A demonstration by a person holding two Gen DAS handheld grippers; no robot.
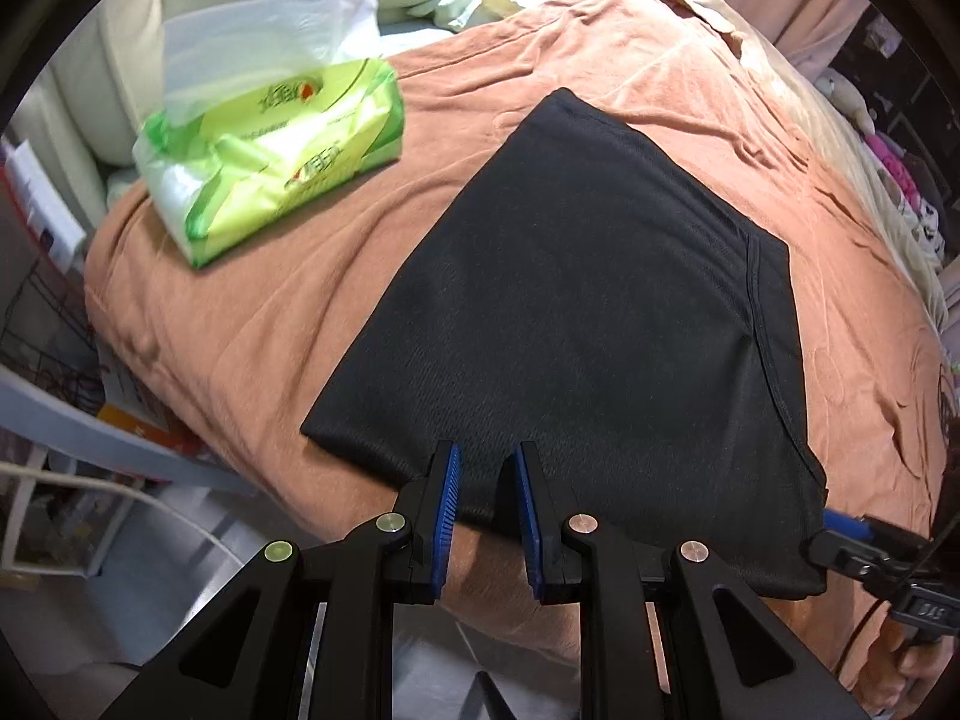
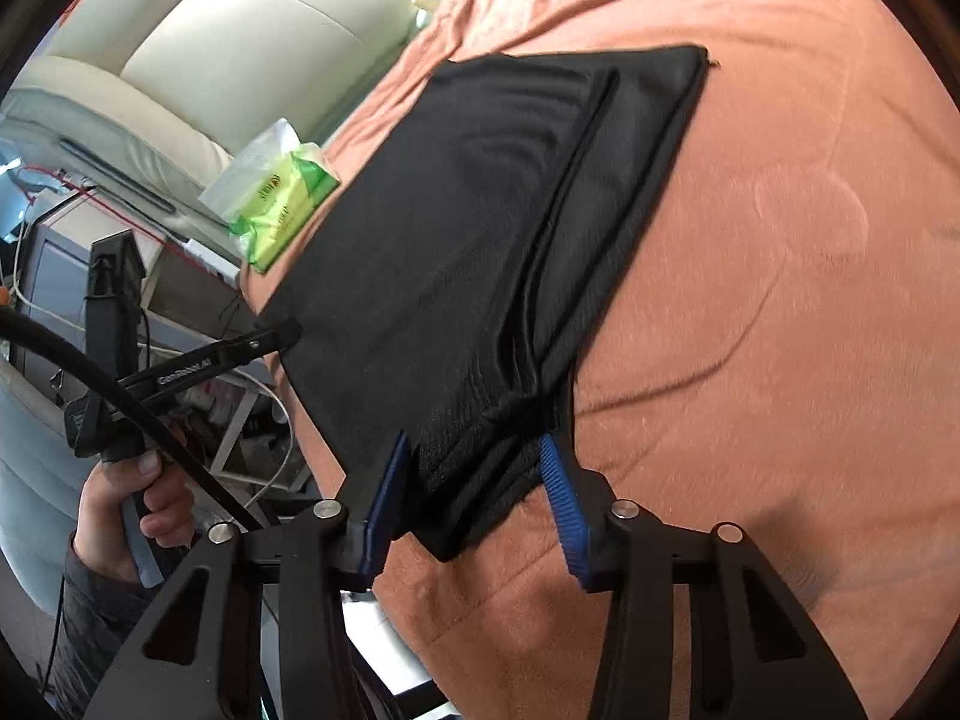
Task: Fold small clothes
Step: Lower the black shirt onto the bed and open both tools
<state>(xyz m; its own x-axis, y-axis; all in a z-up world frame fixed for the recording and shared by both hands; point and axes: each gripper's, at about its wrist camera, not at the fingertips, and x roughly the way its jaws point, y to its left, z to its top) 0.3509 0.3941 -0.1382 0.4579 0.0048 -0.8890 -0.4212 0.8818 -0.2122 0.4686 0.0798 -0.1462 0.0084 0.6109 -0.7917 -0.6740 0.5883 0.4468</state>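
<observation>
A black garment (image 1: 570,324) lies folded flat on an orange blanket (image 1: 252,324). My left gripper (image 1: 486,462) is open, its blue pads astride the garment's near edge, nothing pinched. In the right wrist view the same garment (image 2: 456,228) shows a seamed hem along its right side. My right gripper (image 2: 474,450) is open, its fingers either side of the garment's bunched near corner. The left gripper (image 2: 264,342) shows at the garment's left edge in that view. The right gripper (image 1: 852,534) shows at the garment's right corner in the left wrist view.
A green tissue pack (image 1: 270,162) in a clear bag lies on the blanket beyond the garment, also in the right wrist view (image 2: 282,210). Cream cushions (image 1: 120,60) stand behind. The bed edge drops to cluttered floor (image 1: 90,480) on the left.
</observation>
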